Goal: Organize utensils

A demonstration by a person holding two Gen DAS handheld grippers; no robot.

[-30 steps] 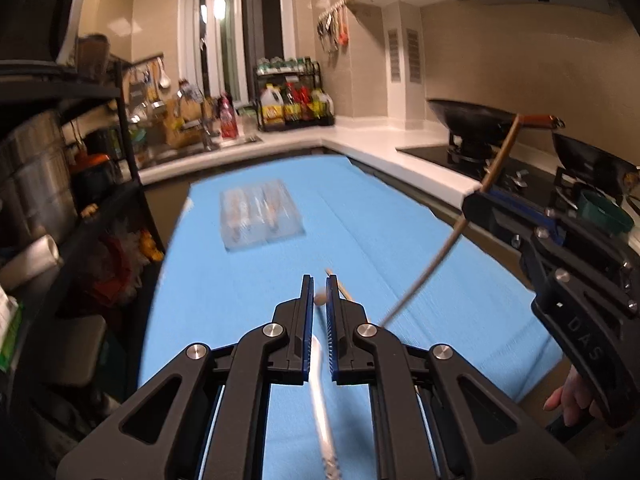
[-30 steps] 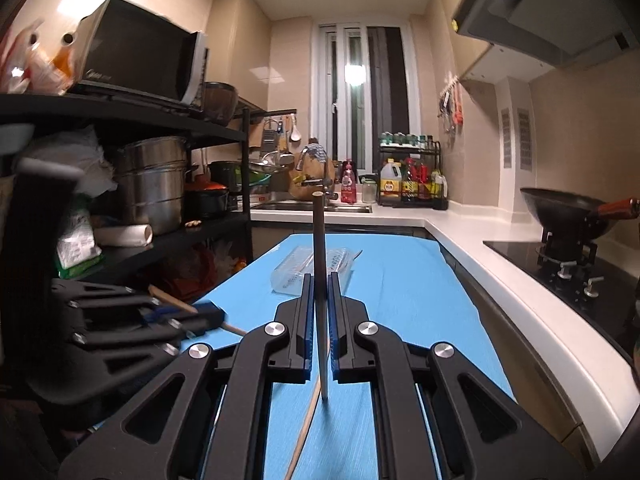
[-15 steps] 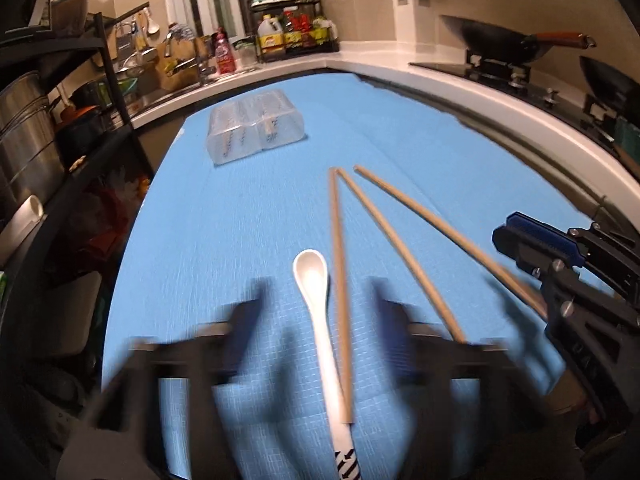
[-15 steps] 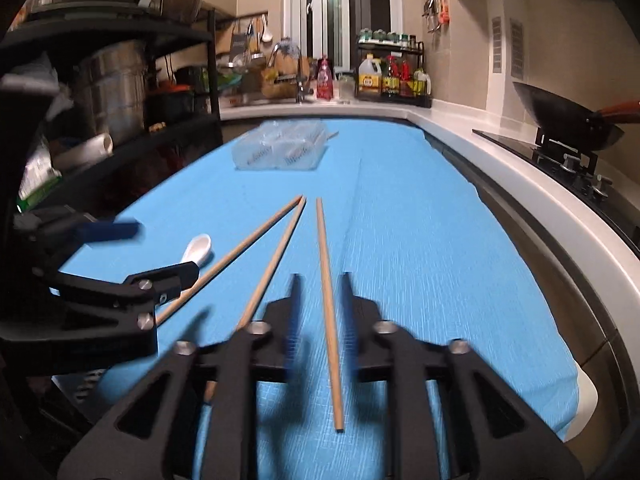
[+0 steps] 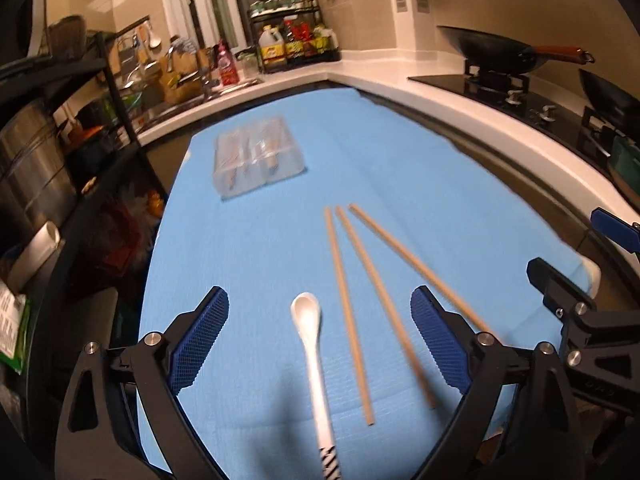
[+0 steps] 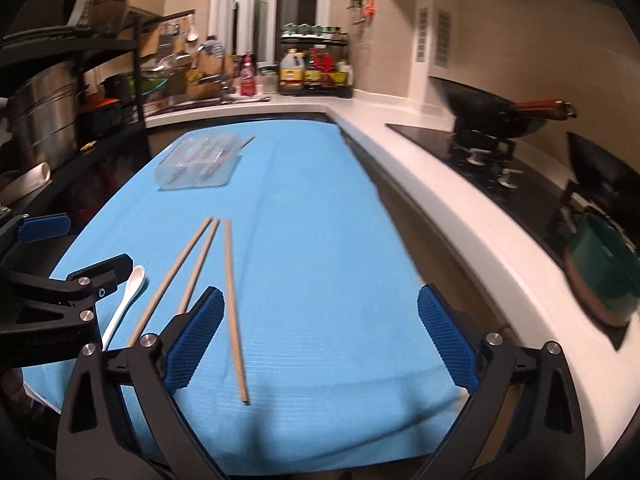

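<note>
A white spoon (image 5: pixel 310 344) lies on the blue cloth (image 5: pixel 256 264) between the spread jaws of my left gripper (image 5: pixel 319 304), which are opening; the pads do not touch it. Three wooden chopsticks (image 5: pixel 348 308) lie fanned out to its right. In the right wrist view the rightmost chopstick (image 6: pixel 234 304) lies just inside the left finger of my right gripper (image 6: pixel 320 300), whose jaws are opening and hold nothing. The spoon (image 6: pixel 128 292) and my left gripper (image 6: pixel 80 246) show at the left there. A clear plastic organiser (image 5: pixel 258 156) with utensils inside sits farther back.
A black shelf rack (image 5: pixel 60 128) with steel pots stands along the left. A white counter (image 6: pixel 420 160) runs on the right, with a wok (image 6: pixel 496 116) on the stove and a green bowl (image 6: pixel 604 264). Bottles (image 6: pixel 316 68) stand at the back.
Both grippers went from shut to wide open. The spoon left my left gripper and the raised chopstick left my right gripper; both now lie on the cloth. Both views tilted down.
</note>
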